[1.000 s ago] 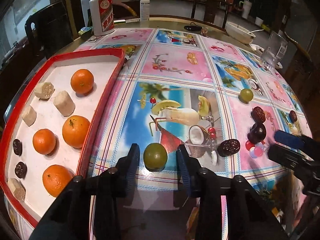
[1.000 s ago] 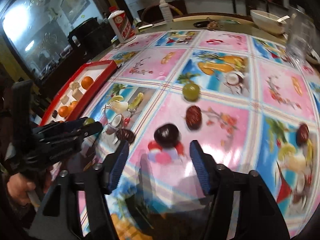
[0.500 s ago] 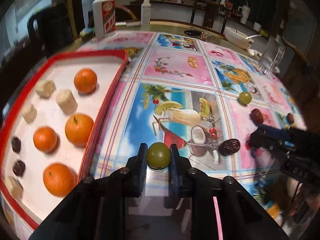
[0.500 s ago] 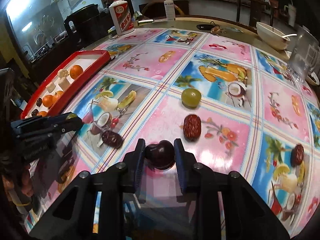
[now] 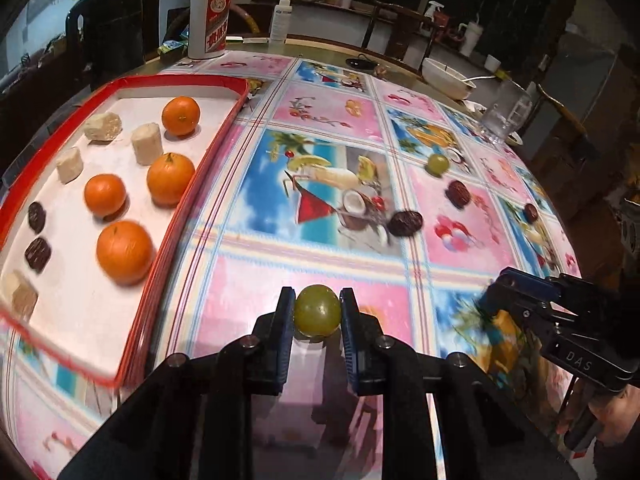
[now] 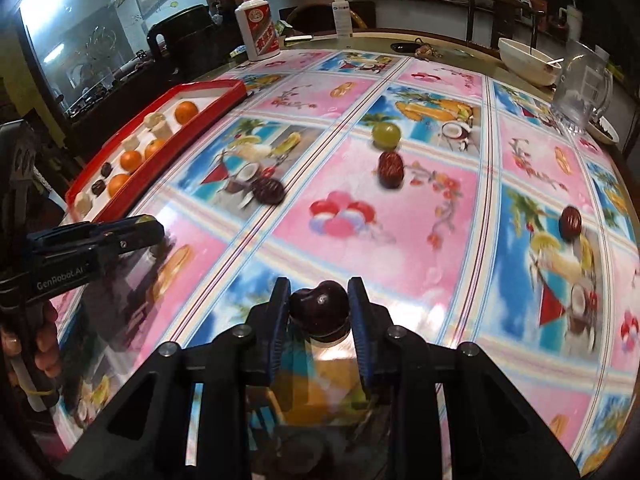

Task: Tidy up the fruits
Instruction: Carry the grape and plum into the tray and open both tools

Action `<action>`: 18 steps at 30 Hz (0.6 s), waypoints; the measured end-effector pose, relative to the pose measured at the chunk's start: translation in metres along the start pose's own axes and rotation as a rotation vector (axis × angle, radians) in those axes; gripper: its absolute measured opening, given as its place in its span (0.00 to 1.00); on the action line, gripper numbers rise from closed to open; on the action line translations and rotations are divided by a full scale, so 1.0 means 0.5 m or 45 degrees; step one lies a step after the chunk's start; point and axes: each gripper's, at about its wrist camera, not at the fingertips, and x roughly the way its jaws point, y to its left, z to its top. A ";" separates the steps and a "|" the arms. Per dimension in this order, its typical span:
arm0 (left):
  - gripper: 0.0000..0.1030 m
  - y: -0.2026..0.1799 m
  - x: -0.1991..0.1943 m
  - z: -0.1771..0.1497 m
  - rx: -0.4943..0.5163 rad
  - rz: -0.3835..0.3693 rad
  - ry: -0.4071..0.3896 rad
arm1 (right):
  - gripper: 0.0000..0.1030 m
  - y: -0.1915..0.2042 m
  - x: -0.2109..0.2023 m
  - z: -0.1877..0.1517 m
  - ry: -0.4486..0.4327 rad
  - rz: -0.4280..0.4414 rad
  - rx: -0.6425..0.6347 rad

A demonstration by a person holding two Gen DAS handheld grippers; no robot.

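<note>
1. A desk wears a glossy cloth of pink and blue squares printed with fruit and drinks.
2. A white bottle with a red cap and red label stands at the far left edge of the desk.
3. A slim white spray bottle stands just right of it, farther back.
4. A white bowl with a spoon in it sits at the far right edge.
5. A clear glass jug with a handle stands near the bowl, on its right.
6. A dark chair stands beyond the desk on the far left.
7. A glass-fronted cabinet fills the wall at far left.
</note>
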 end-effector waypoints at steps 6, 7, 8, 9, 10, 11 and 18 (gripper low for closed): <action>0.20 -0.003 -0.046 -0.028 0.023 -0.006 -0.040 | 0.30 0.049 -0.005 -0.010 0.009 0.016 -0.015; 0.20 -0.001 -0.053 -0.030 0.025 -0.008 -0.045 | 0.30 0.061 -0.005 -0.008 0.009 0.023 -0.021; 0.20 0.002 -0.060 -0.032 0.022 -0.007 -0.049 | 0.30 0.072 -0.004 -0.005 0.010 0.029 -0.029; 0.20 0.005 -0.066 -0.033 0.020 -0.006 -0.052 | 0.30 0.082 -0.004 -0.004 0.009 0.032 -0.034; 0.20 0.009 -0.072 -0.034 0.016 -0.006 -0.053 | 0.30 0.098 -0.002 0.001 0.008 0.039 -0.045; 0.20 0.016 -0.080 -0.034 0.009 -0.002 -0.056 | 0.30 0.112 0.000 0.006 0.009 0.046 -0.054; 0.21 0.077 -0.126 -0.028 -0.012 0.055 -0.113 | 0.30 0.208 0.015 0.050 -0.001 0.088 -0.122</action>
